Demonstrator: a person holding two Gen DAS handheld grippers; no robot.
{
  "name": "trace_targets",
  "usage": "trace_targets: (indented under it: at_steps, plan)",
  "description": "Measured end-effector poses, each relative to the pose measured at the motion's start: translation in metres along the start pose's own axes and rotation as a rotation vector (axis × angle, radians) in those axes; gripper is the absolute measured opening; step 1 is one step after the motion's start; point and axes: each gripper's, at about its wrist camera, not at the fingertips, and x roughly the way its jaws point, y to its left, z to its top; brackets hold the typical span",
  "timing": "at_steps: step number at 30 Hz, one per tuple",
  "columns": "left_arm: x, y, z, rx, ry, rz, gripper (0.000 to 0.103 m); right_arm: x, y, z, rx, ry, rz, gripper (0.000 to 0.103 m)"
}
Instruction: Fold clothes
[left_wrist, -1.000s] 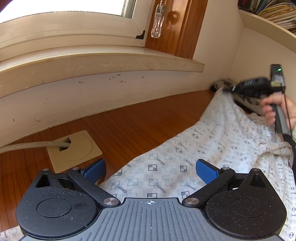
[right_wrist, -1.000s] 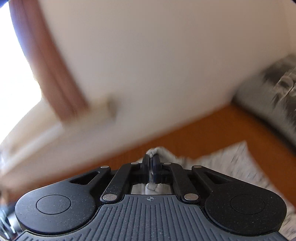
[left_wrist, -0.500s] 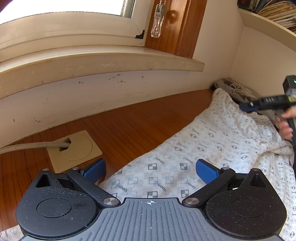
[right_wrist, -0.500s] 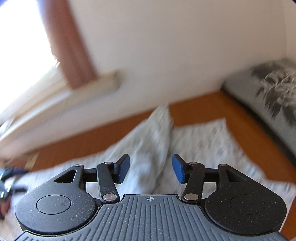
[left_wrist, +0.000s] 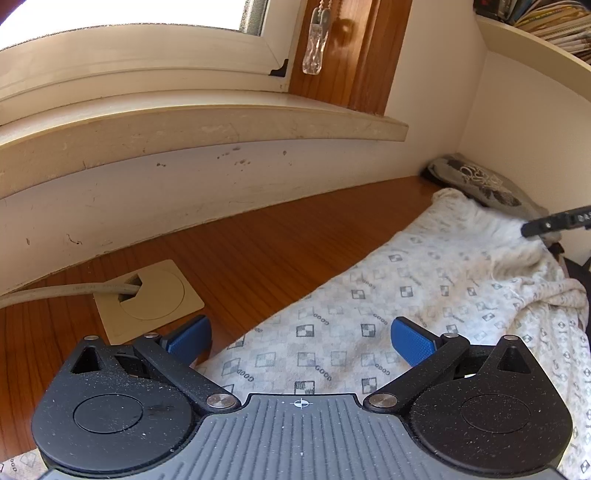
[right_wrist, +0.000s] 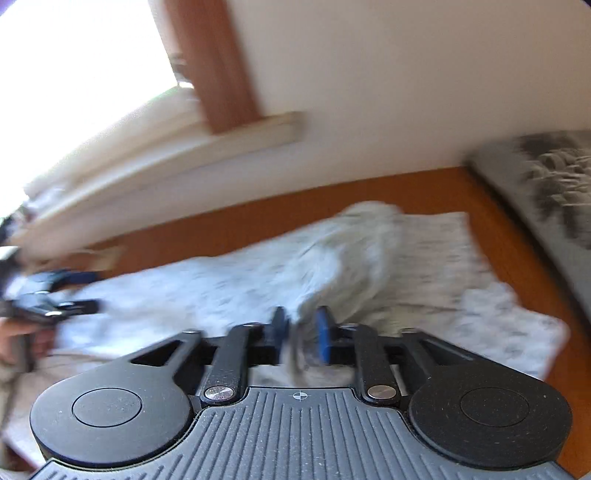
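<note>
A white garment (left_wrist: 369, 306) printed with small checks lies spread on the wooden table (left_wrist: 258, 236), with a bunched ridge at its far right. My left gripper (left_wrist: 301, 339) hovers low over its near edge, open, with nothing between the blue pads (left_wrist: 412, 341). Only the tip of the right gripper (left_wrist: 554, 221) shows at the right edge of that view. The right wrist view is blurred. In it the right gripper (right_wrist: 301, 326) is closed narrowly on a raised fold of the white garment (right_wrist: 351, 258). The left gripper (right_wrist: 55, 295) and a hand (right_wrist: 14, 332) appear at its left.
A folded grey printed garment (left_wrist: 480, 181) lies in the far right corner against the wall (right_wrist: 546, 192). A beige cable port (left_wrist: 147, 295) with a grey cable sits in the table at left. A window sill (left_wrist: 203, 122) overhangs the back wall.
The right gripper let go of the lifted cloth, opened, dropped toward the table, and now its fingers have closed on a fold. The garment's raised end has fallen. My left gripper stayed put.
</note>
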Motion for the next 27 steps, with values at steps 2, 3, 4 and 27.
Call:
trace_targets:
  at_steps: [2,3,4,27]
  plan:
    - [0.0,0.0,0.0,-0.002,0.0,-0.001,0.103,-0.003,0.0,0.001,-0.006,0.0,-0.006,0.045]
    - [0.0,0.001,0.0,-0.003,-0.001,-0.002,0.103,0.003,-0.005,0.007,-0.001,-0.013,-0.021,0.047]
    - [-0.001,0.001,0.0,-0.004,-0.001,-0.003,0.103,0.01,-0.01,0.013,0.005,-0.026,-0.035,0.05]
    - [-0.002,-0.006,-0.001,0.018,0.007,0.016,0.103,0.067,-0.036,0.082,0.086,-0.172,-0.145,0.011]
